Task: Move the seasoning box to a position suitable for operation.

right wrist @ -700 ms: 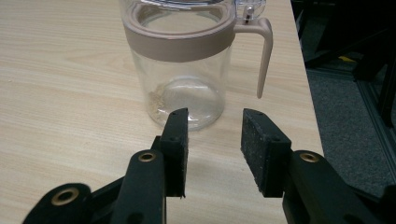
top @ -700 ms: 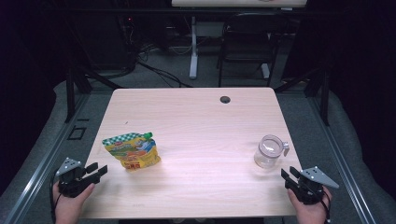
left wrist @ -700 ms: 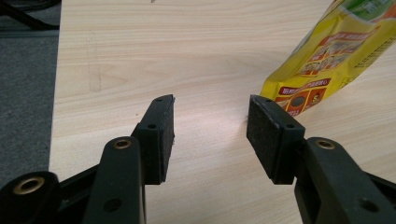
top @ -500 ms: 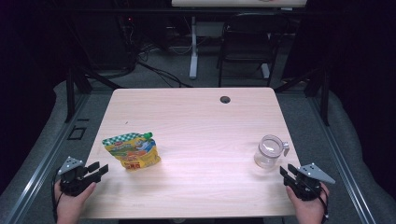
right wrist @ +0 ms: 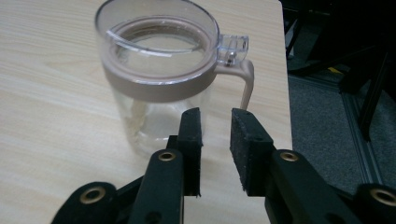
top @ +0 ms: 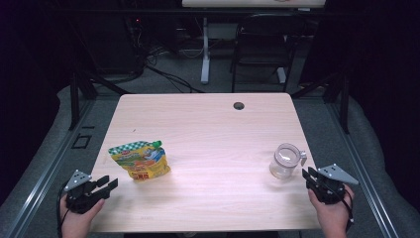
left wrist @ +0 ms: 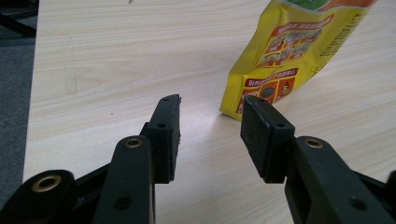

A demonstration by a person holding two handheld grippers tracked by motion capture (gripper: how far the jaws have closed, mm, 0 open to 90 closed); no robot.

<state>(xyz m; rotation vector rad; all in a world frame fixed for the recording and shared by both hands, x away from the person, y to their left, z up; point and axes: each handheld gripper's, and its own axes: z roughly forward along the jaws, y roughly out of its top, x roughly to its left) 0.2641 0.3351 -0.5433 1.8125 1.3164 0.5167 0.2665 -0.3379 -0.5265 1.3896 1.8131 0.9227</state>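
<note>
Down at the lower left of the high view, the left hand-held gripper (top: pixel 110 184) sits at the near left corner of the table (top: pixel 208 124), held by a hand (top: pixel 74 223) that comes in from the bottom edge. Its jaws stand apart with nothing between them. They aim toward the pouch (top: pixel 140 159), which lies a little up and to the right of them, near but not touching. In the left gripper view the left hand-held gripper (left wrist: pixel 210 121) shows a plain gap of bare wood between its two black pads, and the yellow pouch (left wrist: pixel 289 51) rises in the upper right of the frame, its bottom corner just beyond the right pad.

At the lower right of the high view, the right hand-held gripper (top: pixel 309 174) rests near the table's right edge, also gripped by a hand (top: pixel 329 218). Its jaws are parted by a narrower gap and hold nothing. The clear jar (top: pixel 285 161) stands upright just up and to the left of them, its handle turned toward the right edge. In the right gripper view the right hand-held gripper (right wrist: pixel 215 133) points at the jar (right wrist: pixel 159 74), which fills the upper middle of the frame; the jar carries a tan band below its rim and its handle (right wrist: pixel 245 84) lies at upper right, above the right pad. The jaws are close to the jar, yet I cannot tell if they touch it.

A small dark hole (top: pixel 239 105) marks the far side of the table.
</note>
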